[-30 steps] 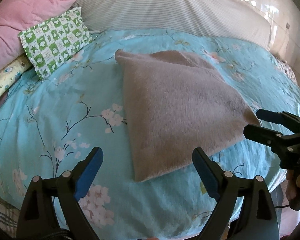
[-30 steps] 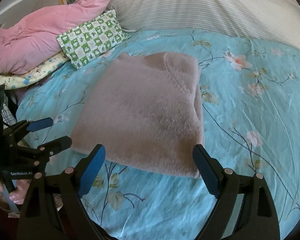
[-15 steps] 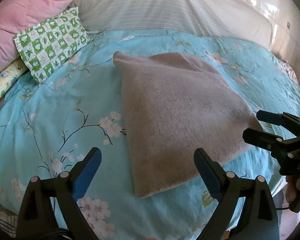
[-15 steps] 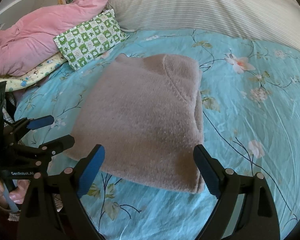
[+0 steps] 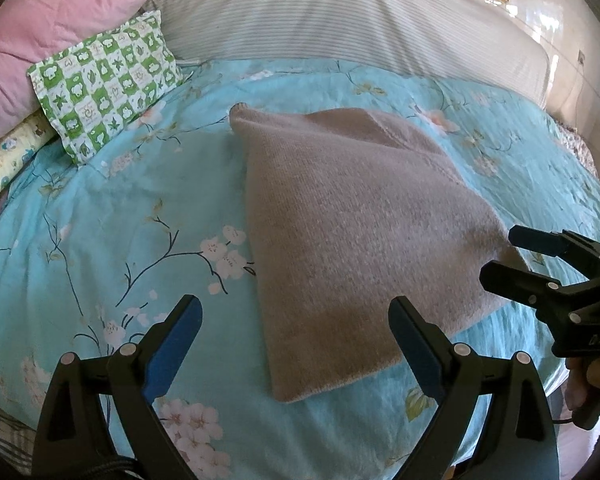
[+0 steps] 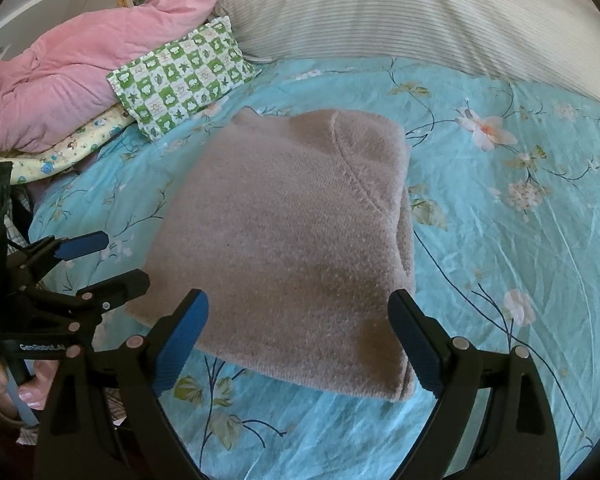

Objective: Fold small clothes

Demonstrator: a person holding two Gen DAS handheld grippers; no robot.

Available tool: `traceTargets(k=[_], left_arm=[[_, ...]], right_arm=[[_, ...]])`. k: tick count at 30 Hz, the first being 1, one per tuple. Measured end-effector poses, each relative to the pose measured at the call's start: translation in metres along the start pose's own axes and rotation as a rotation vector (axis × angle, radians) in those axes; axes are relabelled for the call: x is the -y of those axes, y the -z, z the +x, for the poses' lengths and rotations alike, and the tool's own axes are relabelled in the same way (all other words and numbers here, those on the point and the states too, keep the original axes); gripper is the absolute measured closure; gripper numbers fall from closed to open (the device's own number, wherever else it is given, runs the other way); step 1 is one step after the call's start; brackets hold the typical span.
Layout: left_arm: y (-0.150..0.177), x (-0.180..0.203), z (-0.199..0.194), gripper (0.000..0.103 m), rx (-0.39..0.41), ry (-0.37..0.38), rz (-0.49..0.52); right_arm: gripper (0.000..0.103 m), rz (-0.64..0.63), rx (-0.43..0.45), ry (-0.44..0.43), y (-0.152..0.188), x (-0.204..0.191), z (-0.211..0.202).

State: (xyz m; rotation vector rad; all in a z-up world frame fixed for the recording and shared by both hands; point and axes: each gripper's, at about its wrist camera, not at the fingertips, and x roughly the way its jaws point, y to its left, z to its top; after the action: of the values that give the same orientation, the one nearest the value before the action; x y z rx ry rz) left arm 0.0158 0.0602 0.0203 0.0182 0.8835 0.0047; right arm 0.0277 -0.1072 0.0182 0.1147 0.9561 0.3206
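Seemingly the folding is well on: from the left wrist view, the taupe fuzzy knitted garment [image 5: 364, 224] lies as a flat folded packet on the turquoise floral bedsheet [image 5: 111, 208], and the left gripper [image 5: 293, 344] hangs released just short of its near corner, blue pads spread and holding nothing. At the right edge the right gripper [image 5: 504, 254] shows its 2 fingers apart beside the packet's other near corner. I judge the next move calls for both to pinch the near hem and carry it toward the green checked pillow [image 5: 107, 80], or to leave it if this fold is the last. From the right wrist view, the right gripper [image 6: 297, 340] is likewise unclenched over the near hem, and the left gripper [image 6: 103, 260] stands parted at the left. How many layers lie under the top one, and where the sleeves went, cannot be made out; fisheye rims cut off the pink quilt [image 6: 59, 68].
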Motion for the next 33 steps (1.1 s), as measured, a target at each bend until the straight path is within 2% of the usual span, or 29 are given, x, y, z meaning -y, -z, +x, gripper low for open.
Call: traceTargets(k=[33], left_arm=[[-0.0003,0.0078,-0.0037,0.007,0.006,0.001,-0.009]], right_arm=[[0.011,0.009,0.003,-0.006,-0.0026,0.0009,-0.0007]])
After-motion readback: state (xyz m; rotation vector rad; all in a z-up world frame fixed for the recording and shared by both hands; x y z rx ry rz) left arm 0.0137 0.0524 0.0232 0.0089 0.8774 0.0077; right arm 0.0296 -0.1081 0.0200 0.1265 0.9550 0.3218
